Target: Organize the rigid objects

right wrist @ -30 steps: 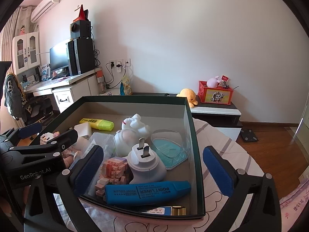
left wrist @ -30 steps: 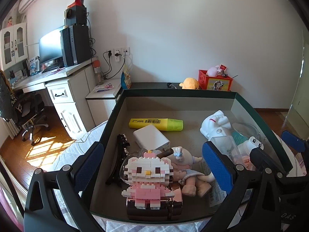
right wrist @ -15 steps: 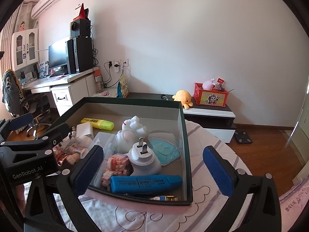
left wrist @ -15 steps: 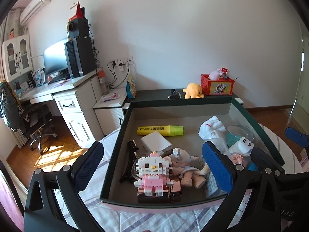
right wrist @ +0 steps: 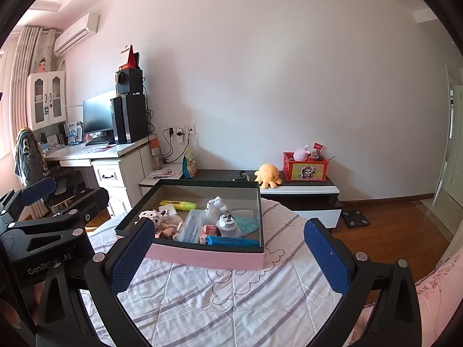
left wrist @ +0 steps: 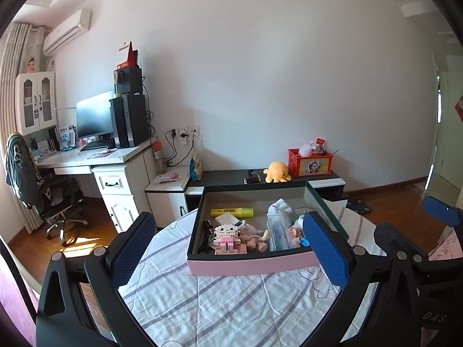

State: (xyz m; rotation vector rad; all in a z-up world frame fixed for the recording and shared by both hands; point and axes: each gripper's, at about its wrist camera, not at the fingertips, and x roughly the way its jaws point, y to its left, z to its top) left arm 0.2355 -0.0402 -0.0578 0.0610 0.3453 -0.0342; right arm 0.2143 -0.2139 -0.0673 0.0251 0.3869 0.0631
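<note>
A pink-sided box with a dark green rim (left wrist: 249, 266) (right wrist: 202, 256) sits on a round table with a striped cloth. Inside lie a pink brick cat figure (left wrist: 228, 238), a yellow highlighter (left wrist: 231, 211) (right wrist: 178, 204), a white block (left wrist: 227, 219), a small doll (left wrist: 254, 235), a clear case (left wrist: 277, 231) (right wrist: 191, 225), a white plug (right wrist: 227, 222) and a blue marker (right wrist: 231, 241). My left gripper (left wrist: 231, 257) and my right gripper (right wrist: 231, 257) both stand open, held back from the box's near side, nothing between the fingers.
The striped tablecloth (left wrist: 220, 312) (right wrist: 231, 303) fills the foreground. Behind the table stands a low dark cabinet (right wrist: 298, 186) with a yellow plush octopus (right wrist: 268, 175) and a red box (right wrist: 305, 169). A white desk (left wrist: 95, 159) with monitor and an office chair (left wrist: 43, 190) are at left.
Both grippers have pulled back and up from the box, which now looks small and far. Its pink outer side has come into view. The objects inside have not moved.
</note>
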